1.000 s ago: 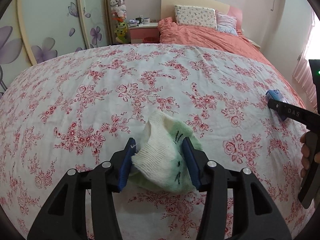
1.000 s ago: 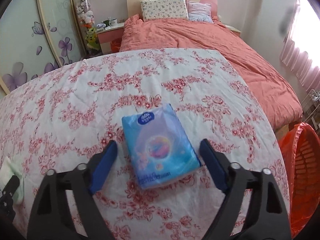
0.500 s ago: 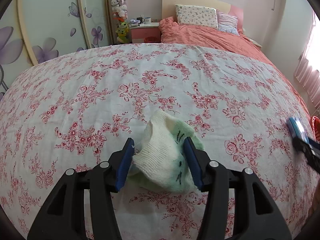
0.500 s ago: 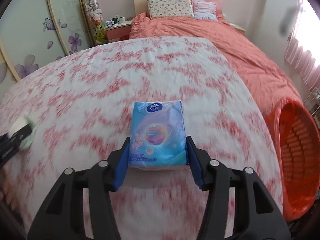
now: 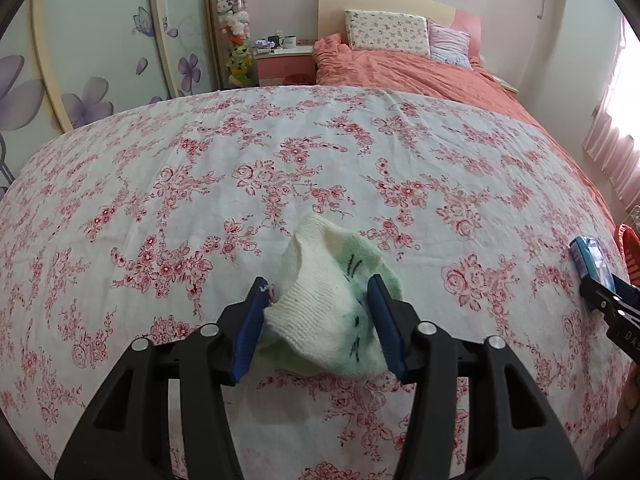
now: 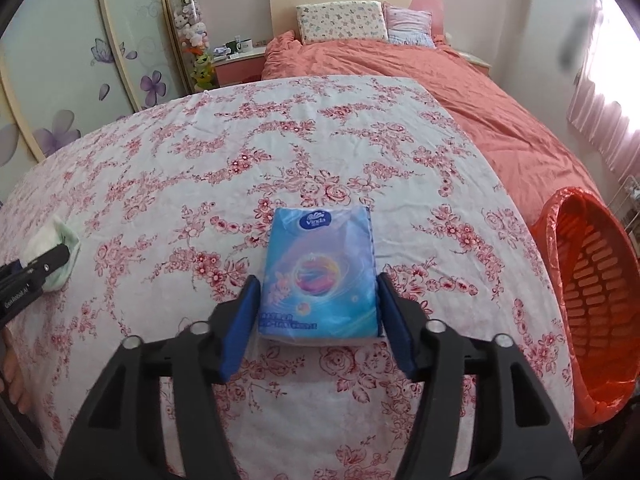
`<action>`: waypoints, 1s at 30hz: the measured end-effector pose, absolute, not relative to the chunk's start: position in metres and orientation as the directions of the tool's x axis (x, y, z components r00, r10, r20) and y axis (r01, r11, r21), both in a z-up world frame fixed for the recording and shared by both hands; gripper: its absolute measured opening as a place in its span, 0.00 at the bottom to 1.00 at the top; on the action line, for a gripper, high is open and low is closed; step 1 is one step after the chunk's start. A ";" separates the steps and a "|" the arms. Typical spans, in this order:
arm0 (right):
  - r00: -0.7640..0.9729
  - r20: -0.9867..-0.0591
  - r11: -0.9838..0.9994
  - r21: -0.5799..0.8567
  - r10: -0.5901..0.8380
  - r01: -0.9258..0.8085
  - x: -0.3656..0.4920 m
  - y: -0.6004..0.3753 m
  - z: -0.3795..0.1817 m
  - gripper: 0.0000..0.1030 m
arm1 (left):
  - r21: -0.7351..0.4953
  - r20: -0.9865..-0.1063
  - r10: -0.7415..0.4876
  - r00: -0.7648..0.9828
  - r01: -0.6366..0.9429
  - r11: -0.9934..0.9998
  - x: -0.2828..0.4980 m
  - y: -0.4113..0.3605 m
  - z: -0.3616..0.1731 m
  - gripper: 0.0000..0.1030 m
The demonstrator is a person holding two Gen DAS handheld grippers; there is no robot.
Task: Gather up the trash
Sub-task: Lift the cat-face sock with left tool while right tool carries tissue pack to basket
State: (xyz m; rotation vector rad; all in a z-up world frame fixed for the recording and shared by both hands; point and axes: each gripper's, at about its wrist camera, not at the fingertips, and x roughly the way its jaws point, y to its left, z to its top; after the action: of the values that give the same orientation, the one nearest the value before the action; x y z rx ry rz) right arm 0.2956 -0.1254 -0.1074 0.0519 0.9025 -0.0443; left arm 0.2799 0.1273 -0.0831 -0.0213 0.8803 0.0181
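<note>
Left gripper (image 5: 320,316): its jaws have just been closing and now pinch a sock (image 5: 334,304) from both sides, blue pads pressed into the knit. It's a small cream sock with pale green patches and thin black stitched marks, bunched up, its cuff pointing away from the camera. It lies on the floral sheet (image 5: 280,152) near the front edge of the bed, toward the left side.

Right gripper (image 6: 318,316): jaws have been closing too, and they sit clamped on the two long sides of a tissue pack (image 6: 318,272). The pack is a flat blue plastic packet, a dark blue oval logo at its far end, a pink and purple swirl in the middle, white print along the near end. It rests near the bed's front edge, toward the right side.

Off the right edge of the bed stands an orange basket (image 6: 592,288) with slotted walls, lined with an orange bag.

Count: one sock, one tissue pack, one basket, two grippers. Farther back, a coral duvet (image 6: 460,92) and two pillows (image 6: 340,22).
</note>
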 end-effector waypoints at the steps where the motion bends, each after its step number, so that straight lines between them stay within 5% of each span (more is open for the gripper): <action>1: 0.619 -0.785 0.998 0.024 -0.014 0.052 0.295 -0.124 -0.107 0.51 | -0.016 -0.770 -0.002 0.639 -0.017 1.000 0.279 0.126 -0.083 0.40; 6: 0.626 -0.780 0.998 0.046 0.012 0.039 0.289 -0.124 -0.105 0.50 | -0.014 -0.761 -0.005 0.649 -0.009 1.000 0.276 0.122 -0.079 0.25; 18: 0.681 -0.732 0.997 0.073 0.031 0.033 0.266 -0.130 -0.077 0.50 | -0.015 -0.735 -0.010 0.678 -0.001 1.000 0.266 0.113 -0.059 0.11; 30: 0.737 -0.675 0.995 0.089 0.034 0.036 0.240 -0.144 -0.044 0.50 | -0.004 -0.684 -0.025 0.729 0.031 1.000 0.252 0.092 -0.024 0.08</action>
State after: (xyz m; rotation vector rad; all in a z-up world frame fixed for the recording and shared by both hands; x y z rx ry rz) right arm 0.2396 -0.1435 -0.0440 0.0988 0.7422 -0.0014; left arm 0.2520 0.0917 -0.0241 0.0083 0.7537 -0.0312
